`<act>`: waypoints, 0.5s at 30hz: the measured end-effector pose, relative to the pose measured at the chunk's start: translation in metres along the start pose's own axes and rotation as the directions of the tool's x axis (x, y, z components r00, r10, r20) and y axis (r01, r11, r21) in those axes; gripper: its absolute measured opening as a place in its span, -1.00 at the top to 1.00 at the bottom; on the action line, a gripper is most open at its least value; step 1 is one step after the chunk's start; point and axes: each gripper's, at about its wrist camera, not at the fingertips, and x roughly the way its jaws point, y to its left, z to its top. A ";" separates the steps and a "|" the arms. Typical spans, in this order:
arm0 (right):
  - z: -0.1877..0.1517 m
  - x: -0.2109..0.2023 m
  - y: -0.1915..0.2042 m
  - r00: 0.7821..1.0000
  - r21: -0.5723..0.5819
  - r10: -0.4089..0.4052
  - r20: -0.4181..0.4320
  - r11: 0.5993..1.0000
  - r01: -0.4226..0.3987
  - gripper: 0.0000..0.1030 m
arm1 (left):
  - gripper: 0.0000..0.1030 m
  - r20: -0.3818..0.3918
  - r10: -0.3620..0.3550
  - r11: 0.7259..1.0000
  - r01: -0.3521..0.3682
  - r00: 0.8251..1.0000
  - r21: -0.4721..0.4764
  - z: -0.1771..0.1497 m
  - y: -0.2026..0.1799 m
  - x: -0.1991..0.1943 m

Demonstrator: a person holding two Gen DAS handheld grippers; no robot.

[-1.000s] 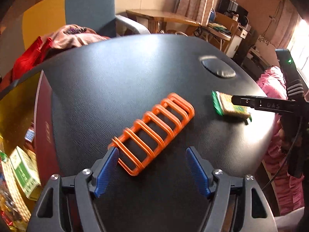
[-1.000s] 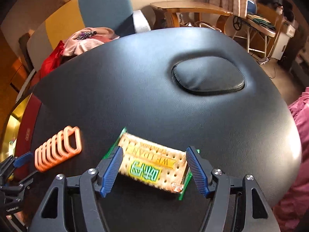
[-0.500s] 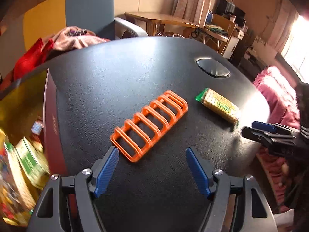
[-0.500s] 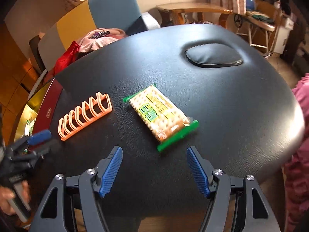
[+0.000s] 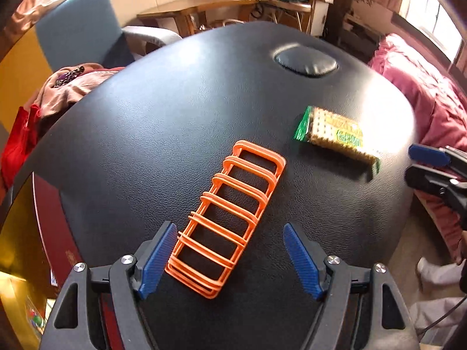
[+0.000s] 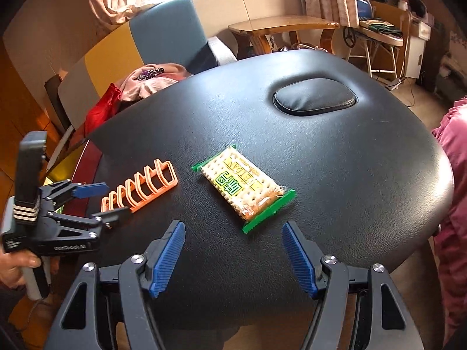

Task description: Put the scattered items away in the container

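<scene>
An orange plastic rack (image 5: pixel 230 218) lies on the black padded table (image 5: pixel 175 122); its near end sits between my open left gripper's (image 5: pixel 230 258) blue fingers. It also shows in the right wrist view (image 6: pixel 140 186), with the left gripper (image 6: pixel 100 202) around its end. A cracker packet with green ends (image 6: pixel 245 186) lies flat just ahead of my open, empty right gripper (image 6: pixel 233 255). In the left wrist view the packet (image 5: pixel 335 137) is right of the rack, with the right gripper (image 5: pixel 420 164) beyond it.
A round cushion inset (image 6: pixel 315 99) sits at the table's far side. A chair with clothes (image 6: pixel 146 81) stands behind the table. A pink cloth (image 5: pixel 432 102) lies off the right edge. A dark red strip (image 5: pixel 58 233) runs along the left edge.
The right gripper has pulled back off the cracker packet, which now lies free on the table. The left gripper drew back, then moved forward around the rack's near end.
</scene>
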 end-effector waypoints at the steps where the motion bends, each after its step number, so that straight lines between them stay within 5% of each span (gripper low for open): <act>1: 0.000 0.001 0.000 1.000 0.001 0.000 -0.001 1.000 0.000 -0.37 | -0.50 -0.005 0.004 1.000 -0.004 1.000 -0.001 0.001 0.001 0.002; 9: -0.001 0.006 0.000 1.000 0.012 -0.008 -0.012 1.000 0.008 -0.37 | -0.34 -0.060 -0.031 0.981 0.019 0.998 -0.191 -0.007 0.019 0.019; 15: -0.003 0.006 -0.002 1.000 0.019 -0.022 -0.010 1.000 0.022 -0.38 | -0.21 0.000 -0.023 0.945 0.022 1.000 -0.326 -0.026 0.021 0.007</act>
